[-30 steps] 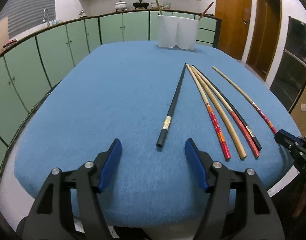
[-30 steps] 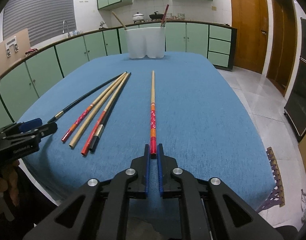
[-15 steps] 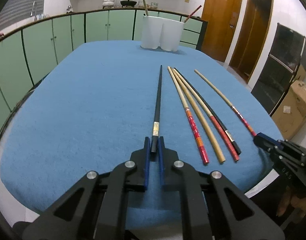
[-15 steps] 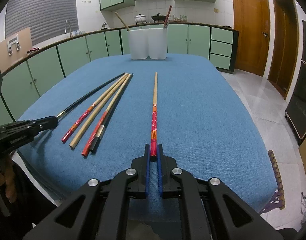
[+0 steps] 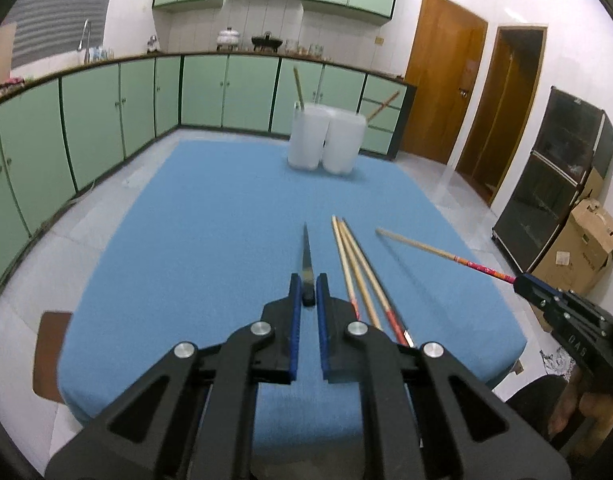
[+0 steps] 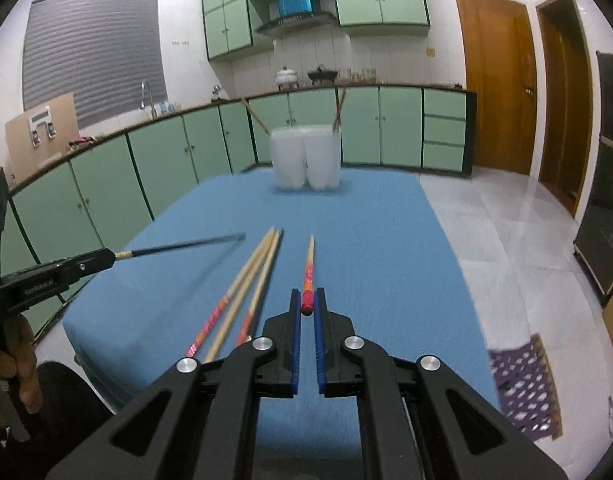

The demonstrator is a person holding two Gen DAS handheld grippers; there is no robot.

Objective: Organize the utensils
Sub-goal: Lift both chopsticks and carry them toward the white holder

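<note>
My left gripper point(image 5: 307, 302) is shut on the end of a black chopstick point(image 5: 306, 258) and holds it raised above the blue table point(image 5: 210, 216). My right gripper point(image 6: 306, 308) is shut on the red end of a red-and-wood chopstick point(image 6: 309, 266), also raised. Each shows in the other's view: the left gripper point(image 6: 100, 258) with the black chopstick point(image 6: 182, 245), the right gripper point(image 5: 524, 282) with the red-ended chopstick point(image 5: 438, 253). Several chopsticks point(image 5: 356, 272) lie on the cloth between them. Two white holders point(image 5: 326, 142) stand at the table's far end, each with a chopstick in it.
Green cabinets point(image 5: 106, 120) run along the left and back walls. A wooden stool point(image 5: 50, 350) stands left of the table. A cardboard box point(image 5: 586, 240) and a dark cabinet point(image 5: 562, 184) are on the right. A purple mat point(image 6: 522, 384) lies on the floor.
My left gripper closed on the black chopstick. Both grippers have lifted their chopsticks off the cloth and risen well above the table.
</note>
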